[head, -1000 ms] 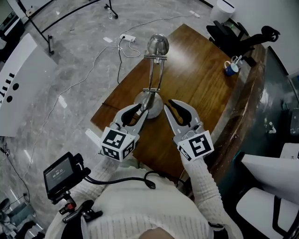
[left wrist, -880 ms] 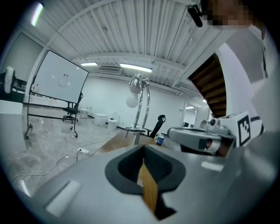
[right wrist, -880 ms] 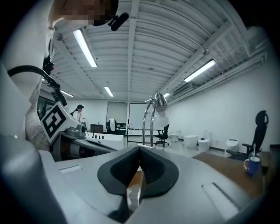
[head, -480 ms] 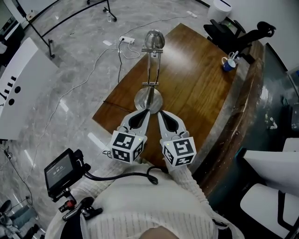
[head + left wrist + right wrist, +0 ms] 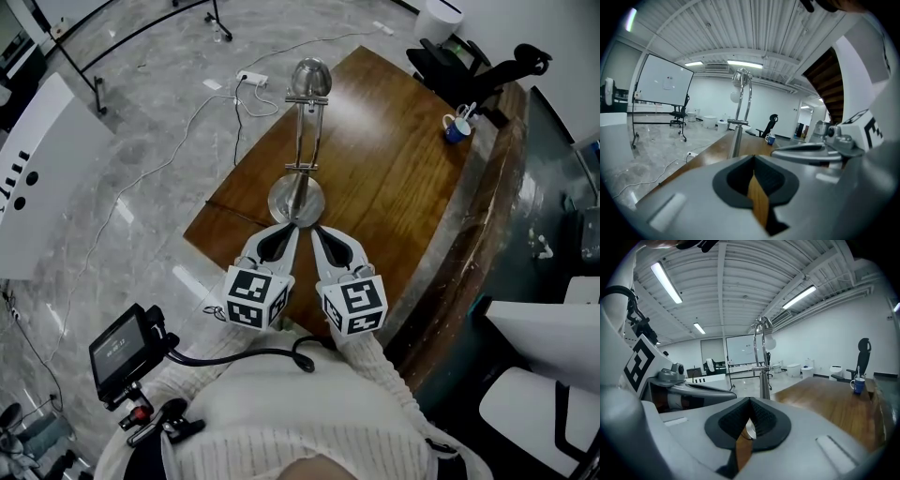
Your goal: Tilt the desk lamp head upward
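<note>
On the left, a white board (image 5: 28, 178) stands on the grey floor. A white plug strip (image 5: 253, 79) lies past the far corner of the worktop (image 5: 394, 178).

The left tool (image 5: 292, 225) has its jaws pressed together with nothing between them. Its tip sits just beside the near edge of the round base (image 5: 296, 199) of the desk lamp (image 5: 307, 141). I cannot tell if it touches.

The lamp stands upright near the left side of the brown wooden worktop. The lamp head (image 5: 310, 78) is at the far end, well apart from both tools.

The right tool (image 5: 315, 229) is close beside the left one. Its jaws are together too and hold nothing, and its tip is also just beside the base.

Far to the right, a blue mug (image 5: 457, 129) stands near the worktop's edge, well apart from the lamp. Thin white things poke out of it, too small to tell. A black chair (image 5: 478, 70) is behind it.
</note>
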`<state>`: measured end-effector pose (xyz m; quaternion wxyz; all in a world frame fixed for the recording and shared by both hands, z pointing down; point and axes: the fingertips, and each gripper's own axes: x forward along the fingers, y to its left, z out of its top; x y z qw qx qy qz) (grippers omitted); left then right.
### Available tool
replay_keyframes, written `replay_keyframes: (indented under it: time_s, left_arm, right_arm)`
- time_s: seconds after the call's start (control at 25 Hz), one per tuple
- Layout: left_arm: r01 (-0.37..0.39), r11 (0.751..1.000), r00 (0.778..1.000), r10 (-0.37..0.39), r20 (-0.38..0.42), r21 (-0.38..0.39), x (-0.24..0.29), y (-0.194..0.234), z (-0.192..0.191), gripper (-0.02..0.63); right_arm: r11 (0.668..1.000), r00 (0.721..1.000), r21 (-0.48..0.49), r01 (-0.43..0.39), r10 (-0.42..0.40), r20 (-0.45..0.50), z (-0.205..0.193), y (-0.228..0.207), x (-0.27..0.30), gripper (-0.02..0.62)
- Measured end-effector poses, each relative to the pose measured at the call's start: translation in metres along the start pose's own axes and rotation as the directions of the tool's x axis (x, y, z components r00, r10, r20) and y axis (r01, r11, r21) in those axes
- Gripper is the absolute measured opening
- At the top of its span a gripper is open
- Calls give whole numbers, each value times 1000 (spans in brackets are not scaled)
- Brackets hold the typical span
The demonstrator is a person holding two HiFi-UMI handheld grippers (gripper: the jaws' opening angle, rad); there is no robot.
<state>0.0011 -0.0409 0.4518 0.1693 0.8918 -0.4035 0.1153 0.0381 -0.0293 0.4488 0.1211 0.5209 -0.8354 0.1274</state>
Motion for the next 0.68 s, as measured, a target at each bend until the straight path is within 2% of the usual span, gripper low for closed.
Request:
replay_keyframes:
  time_s: [0.68]
  left_arm:
    - [-3,1000,1000,3,3,31,0,-1,1,6]
  right_arm:
    - [1000,1000,-18,-18,18,-18,-2,7,2,-2]
